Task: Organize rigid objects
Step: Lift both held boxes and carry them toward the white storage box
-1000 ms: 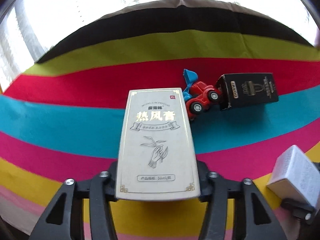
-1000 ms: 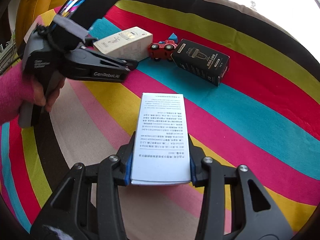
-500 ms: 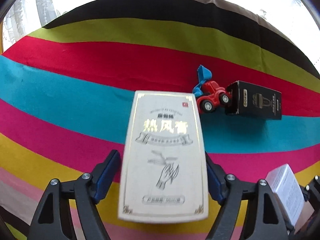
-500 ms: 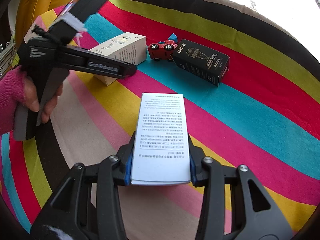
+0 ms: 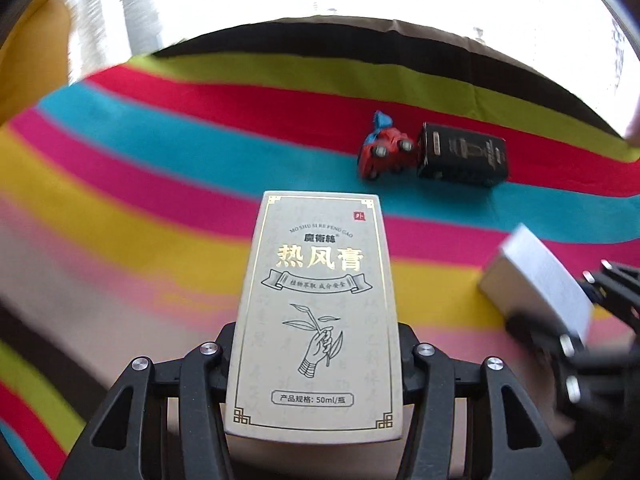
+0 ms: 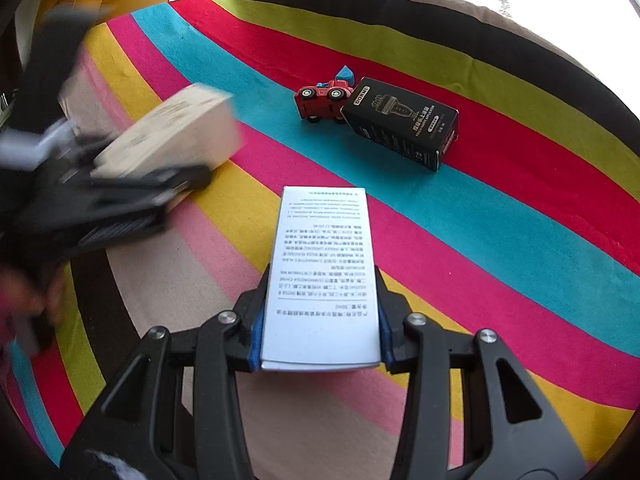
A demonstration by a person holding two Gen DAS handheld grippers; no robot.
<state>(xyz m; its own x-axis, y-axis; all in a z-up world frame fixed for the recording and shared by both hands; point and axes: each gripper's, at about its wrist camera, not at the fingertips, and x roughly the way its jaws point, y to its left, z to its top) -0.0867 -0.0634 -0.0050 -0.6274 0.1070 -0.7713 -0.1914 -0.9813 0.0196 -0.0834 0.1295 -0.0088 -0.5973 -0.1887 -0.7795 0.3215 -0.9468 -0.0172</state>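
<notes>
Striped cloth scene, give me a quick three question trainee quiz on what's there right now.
1. True or false: the red toy loader touches one end of the black box.
2. What does the right gripper hold? A) the black box B) a white box printed with small text C) the toy
3. Fill in: the cream box with gold lettering sits in the ___ gripper.

Key: 1 true. 2 B. 3 left; its jaws are closing on the box's sides, above the striped cloth.

Cream box [image 5: 316,312] held aloft; white box [image 6: 324,276] held; black box [image 6: 400,124] touches toy truck [image 6: 322,98].
</notes>
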